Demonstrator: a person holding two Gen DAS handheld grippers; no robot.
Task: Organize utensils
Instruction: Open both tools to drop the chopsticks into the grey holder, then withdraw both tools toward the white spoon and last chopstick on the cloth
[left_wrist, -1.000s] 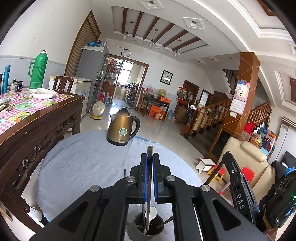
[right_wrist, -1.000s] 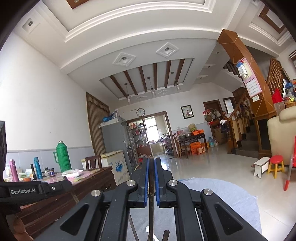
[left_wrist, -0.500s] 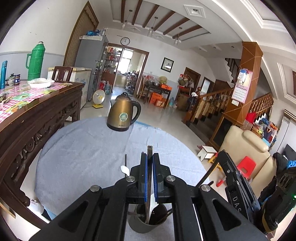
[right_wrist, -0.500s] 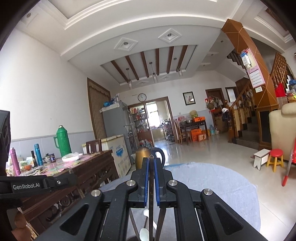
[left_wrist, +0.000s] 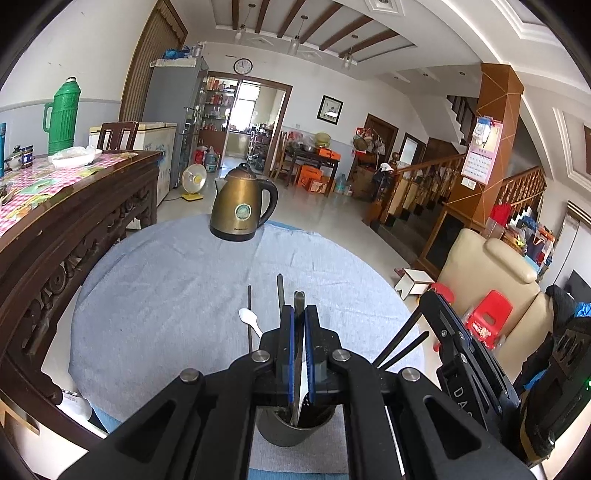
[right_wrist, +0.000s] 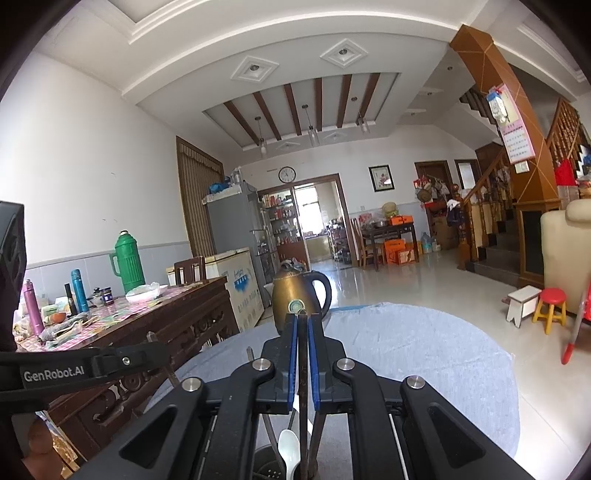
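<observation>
My left gripper (left_wrist: 299, 314) is shut on a flat metal utensil (left_wrist: 298, 301) that stands upright, its lower end inside a dark grey utensil cup (left_wrist: 295, 428) on the round grey-clothed table (left_wrist: 166, 295). A white spoon (left_wrist: 248, 318) and dark chopsticks (left_wrist: 249, 314) stick up from the cup. My right gripper (right_wrist: 303, 321) is shut on a dark brown chopstick (right_wrist: 303, 369) that hangs down over the cup (right_wrist: 264, 461), beside the white spoon (right_wrist: 290, 448). The right gripper shows at the right edge of the left wrist view (left_wrist: 461, 362).
A bronze electric kettle (left_wrist: 242, 203) stands at the table's far edge. A carved wooden sideboard (left_wrist: 55, 221) with a green thermos (left_wrist: 61, 118) and bottles lies close on the left. A cream armchair (left_wrist: 491, 280) and a red child's chair (left_wrist: 487, 314) stand on the right.
Both grippers have tilted downward, so the table, kettle and cup sit higher in view. The spoon and chopsticks in the cup now show more fully. Both jaws stay shut.
</observation>
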